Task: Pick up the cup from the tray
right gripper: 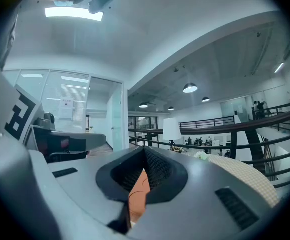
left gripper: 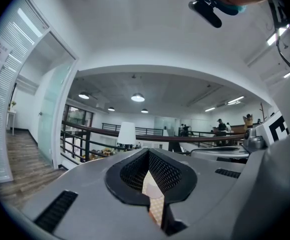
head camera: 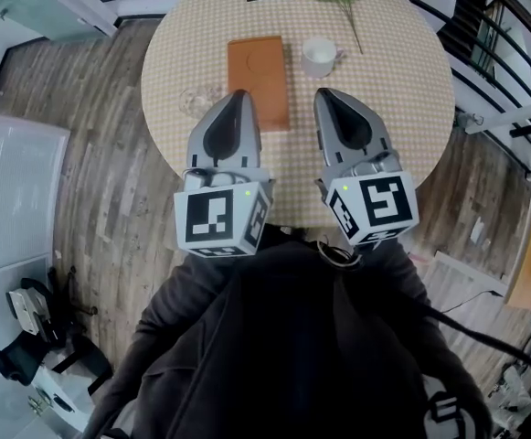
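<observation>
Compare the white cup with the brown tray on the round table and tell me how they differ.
The cup is white; the tray is orange-brown. The cup is round and upright, with a handle; the tray is a flat rectangle. The cup looks much smaller than the tray. Both rest on the checked table, side by side: the cup stands to the tray's right in the head view, not on it.

Tray (head camera: 263, 69) corner behind left claw (head camera: 239, 94)

Glossy ceramic-looking cup (head camera: 318, 56); matt brown wood-like tray (head camera: 259, 80); woven checked tablecloth (head camera: 395, 90)
</observation>
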The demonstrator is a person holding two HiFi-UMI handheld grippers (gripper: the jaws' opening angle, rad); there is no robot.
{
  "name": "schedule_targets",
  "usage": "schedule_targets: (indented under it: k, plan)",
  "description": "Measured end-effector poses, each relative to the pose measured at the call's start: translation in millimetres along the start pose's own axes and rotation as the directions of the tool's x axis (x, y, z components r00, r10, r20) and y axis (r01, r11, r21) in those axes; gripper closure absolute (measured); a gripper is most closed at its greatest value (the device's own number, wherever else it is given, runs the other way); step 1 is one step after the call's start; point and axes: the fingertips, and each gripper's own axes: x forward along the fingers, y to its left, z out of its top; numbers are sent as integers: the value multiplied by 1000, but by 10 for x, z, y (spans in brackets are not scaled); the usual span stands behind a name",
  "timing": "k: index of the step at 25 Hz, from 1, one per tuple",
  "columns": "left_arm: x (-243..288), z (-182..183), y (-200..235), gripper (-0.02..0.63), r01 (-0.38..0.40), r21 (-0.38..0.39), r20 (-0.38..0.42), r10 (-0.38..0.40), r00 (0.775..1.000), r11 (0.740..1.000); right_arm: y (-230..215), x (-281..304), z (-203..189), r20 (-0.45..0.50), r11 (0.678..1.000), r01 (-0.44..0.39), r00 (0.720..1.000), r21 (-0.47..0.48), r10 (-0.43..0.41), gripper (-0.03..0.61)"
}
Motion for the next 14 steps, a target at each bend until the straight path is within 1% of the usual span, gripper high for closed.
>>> schedule_targets:
  k: [14]
  plan:
    - [97,-38,6,607,14,10,-18,-14,1000,1000,-61,82,-46,-7,1000,3,1000,15,-3,572]
